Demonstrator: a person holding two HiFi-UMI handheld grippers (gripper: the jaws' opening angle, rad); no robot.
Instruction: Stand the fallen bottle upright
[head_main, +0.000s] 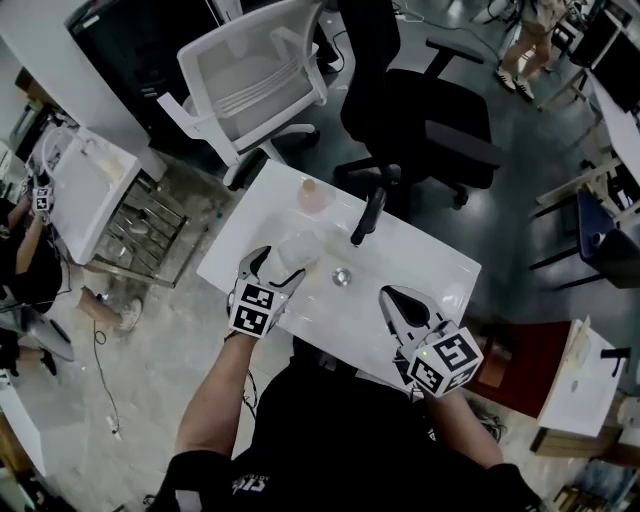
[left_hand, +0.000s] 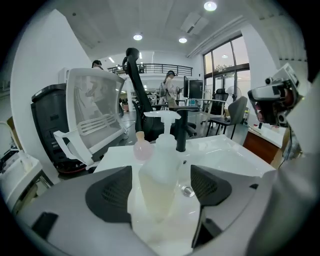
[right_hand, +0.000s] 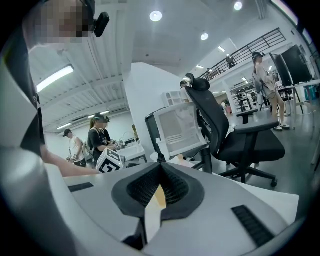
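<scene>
A translucent pump bottle (head_main: 296, 247) with yellowish liquid sits on the white sink top (head_main: 440, 265), left of the drain (head_main: 342, 277). My left gripper (head_main: 281, 262) is open around it. In the left gripper view the bottle (left_hand: 159, 172) fills the middle between the two dark pads (left_hand: 107, 192), with a gap on each side, and its pump end points away toward the black faucet (left_hand: 181, 131). I cannot tell if it lies flat or is tilted. My right gripper (head_main: 390, 295) hovers at the front right of the sink top, shut and empty (right_hand: 161, 187).
A small pink bottle (head_main: 313, 195) stands upright at the back of the sink top, left of the black faucet (head_main: 368, 218). A white mesh chair (head_main: 255, 75) and a black office chair (head_main: 420, 110) stand behind. A wire rack (head_main: 140, 230) is on the left.
</scene>
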